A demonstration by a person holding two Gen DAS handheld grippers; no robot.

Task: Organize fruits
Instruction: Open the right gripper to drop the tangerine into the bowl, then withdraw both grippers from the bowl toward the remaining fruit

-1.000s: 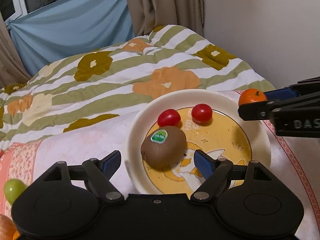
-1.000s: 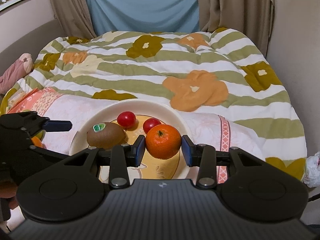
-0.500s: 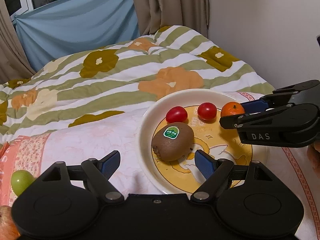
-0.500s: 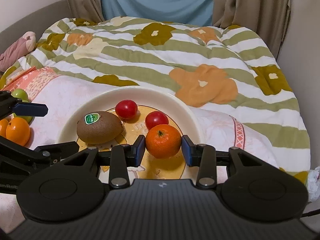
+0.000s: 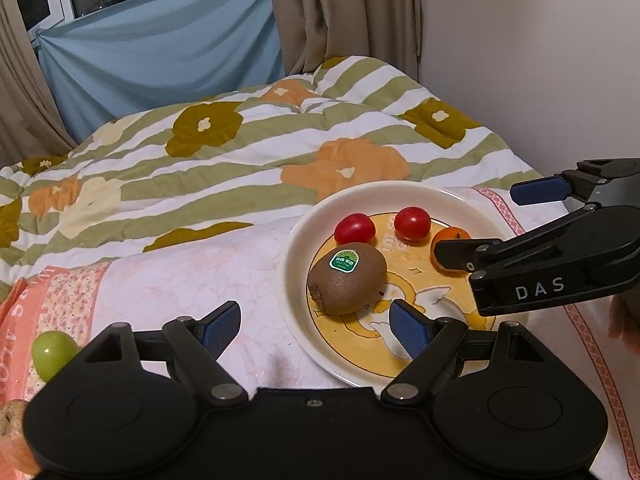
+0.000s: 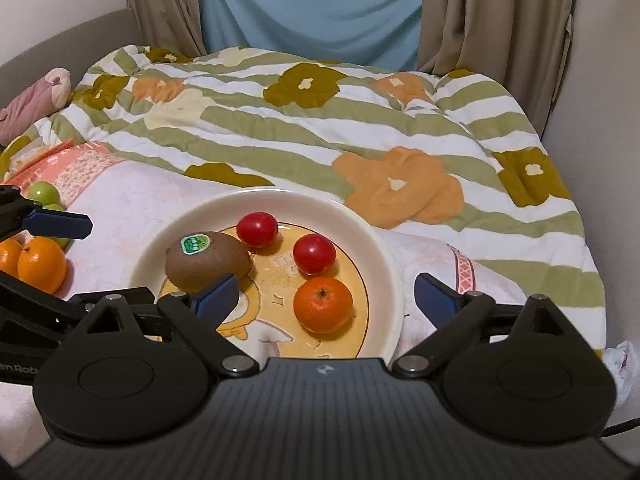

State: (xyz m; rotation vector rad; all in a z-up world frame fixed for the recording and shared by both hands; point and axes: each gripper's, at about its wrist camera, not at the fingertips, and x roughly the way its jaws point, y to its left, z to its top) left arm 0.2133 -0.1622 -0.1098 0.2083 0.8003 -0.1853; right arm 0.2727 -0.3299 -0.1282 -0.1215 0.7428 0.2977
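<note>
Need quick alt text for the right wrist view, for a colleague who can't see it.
The open right gripper straddles a mandarin lying free on a plate with a kiwi and two cherry tomatoes; its jaws have just been opening. The plate rests on a bed.

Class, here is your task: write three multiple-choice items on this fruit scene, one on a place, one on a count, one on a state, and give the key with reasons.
1. The kiwi lies:
A on the plate
B on the quilt
C in a gripper

2. Red tomatoes on the plate:
A one
B two
C four

3. The right gripper is:
A shut on the orange
B open, orange free
C out of view

Key: A, the kiwi rests inside the rim; B, two tomatoes sit side by side; B, the jaws have just opened and both pads stand clear of the orange.
</note>
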